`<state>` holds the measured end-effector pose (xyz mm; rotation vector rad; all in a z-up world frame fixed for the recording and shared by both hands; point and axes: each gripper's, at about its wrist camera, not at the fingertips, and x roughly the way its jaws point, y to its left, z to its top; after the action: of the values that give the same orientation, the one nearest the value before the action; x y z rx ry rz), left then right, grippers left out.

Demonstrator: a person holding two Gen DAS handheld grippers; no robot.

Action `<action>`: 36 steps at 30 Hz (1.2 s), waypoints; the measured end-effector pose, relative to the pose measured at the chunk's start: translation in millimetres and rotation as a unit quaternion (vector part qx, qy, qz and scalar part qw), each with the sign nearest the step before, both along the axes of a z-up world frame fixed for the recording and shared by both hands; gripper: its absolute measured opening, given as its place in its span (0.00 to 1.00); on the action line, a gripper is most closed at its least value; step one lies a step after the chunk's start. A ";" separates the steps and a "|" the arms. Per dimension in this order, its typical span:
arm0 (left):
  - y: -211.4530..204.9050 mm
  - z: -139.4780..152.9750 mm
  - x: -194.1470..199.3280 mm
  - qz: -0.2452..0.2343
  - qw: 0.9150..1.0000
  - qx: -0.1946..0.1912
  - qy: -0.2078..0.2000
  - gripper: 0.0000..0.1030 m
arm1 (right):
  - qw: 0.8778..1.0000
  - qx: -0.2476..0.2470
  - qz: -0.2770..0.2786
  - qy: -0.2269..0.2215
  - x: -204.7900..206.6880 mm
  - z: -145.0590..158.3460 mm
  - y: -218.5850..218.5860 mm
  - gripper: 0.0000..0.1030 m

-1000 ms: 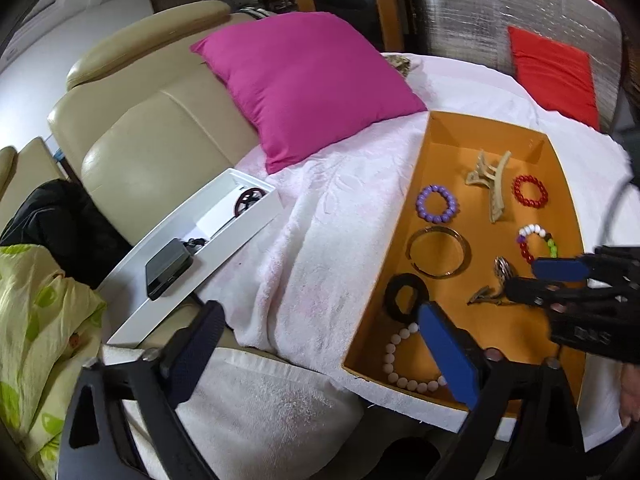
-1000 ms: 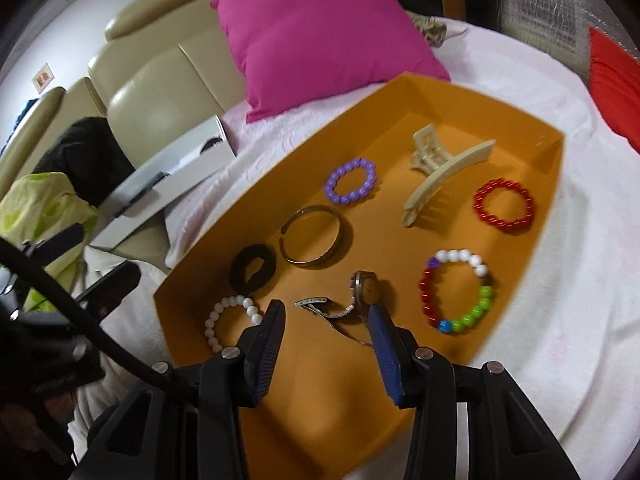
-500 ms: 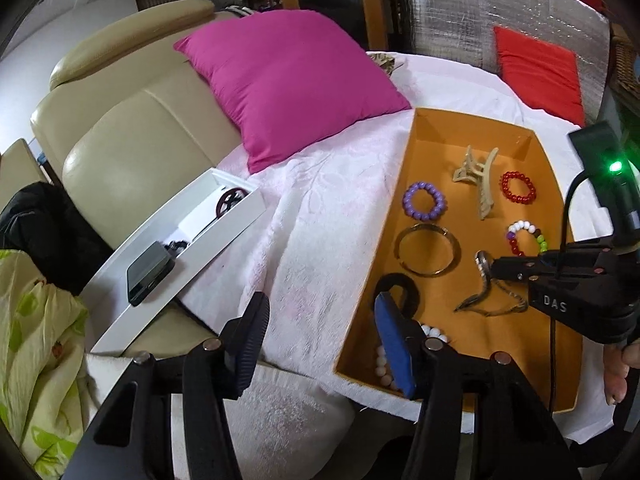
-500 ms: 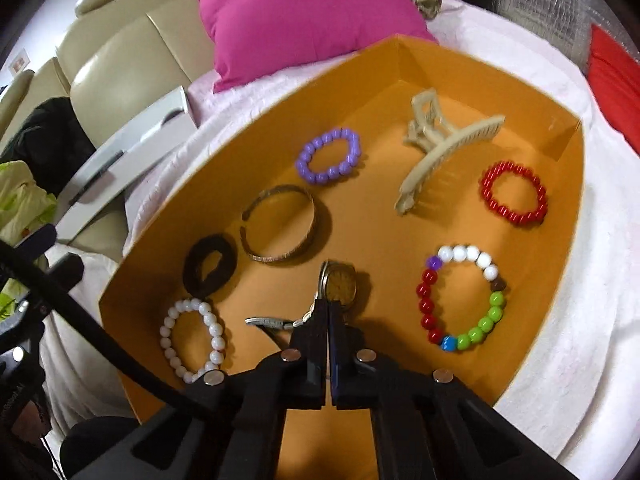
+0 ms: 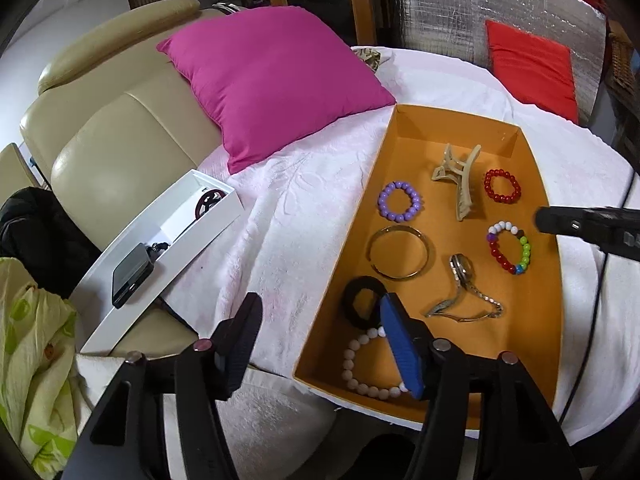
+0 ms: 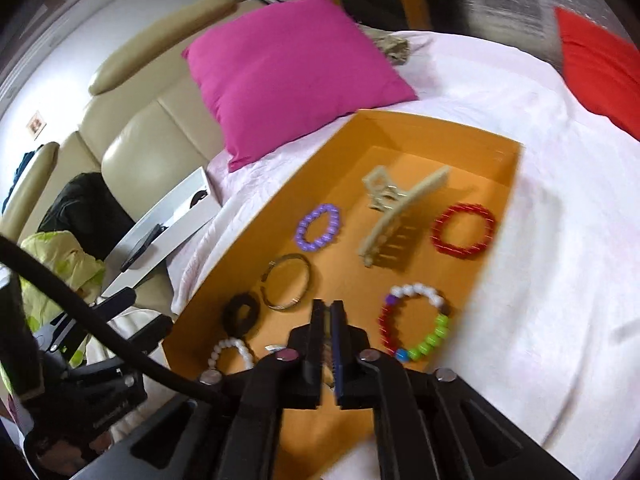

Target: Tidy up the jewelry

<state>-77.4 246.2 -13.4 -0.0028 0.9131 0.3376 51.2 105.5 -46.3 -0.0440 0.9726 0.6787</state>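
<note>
Jewelry [image 5: 460, 276] fills tray [image 5: 540, 320]; pillow [image 5: 272, 80] beside.

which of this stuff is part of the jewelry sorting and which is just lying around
Job: orange tray, watch, bangle, purple bracelet, red bracelet, multicolour bracelet, white bead bracelet, black scrunchie, hair claw.

Lying about: pink cushion, red cushion, phone, white box, green cloth.

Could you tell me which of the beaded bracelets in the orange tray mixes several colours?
The multicoloured bracelet beside the watch; the purple bracelet, red bracelet and white bracelet are single-coloured.
</note>
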 end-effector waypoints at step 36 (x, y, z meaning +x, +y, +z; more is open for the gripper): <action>-59.9 149.9 -162.7 0.036 0.981 0.083 -0.173 0.84 | 0.986 -0.004 -0.061 -0.158 -214.8 115.5 -52.4 0.64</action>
<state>-240.0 186.4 136.5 0.0584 0.5399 0.4635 -163.6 53.1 69.3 -0.0961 0.6669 0.5354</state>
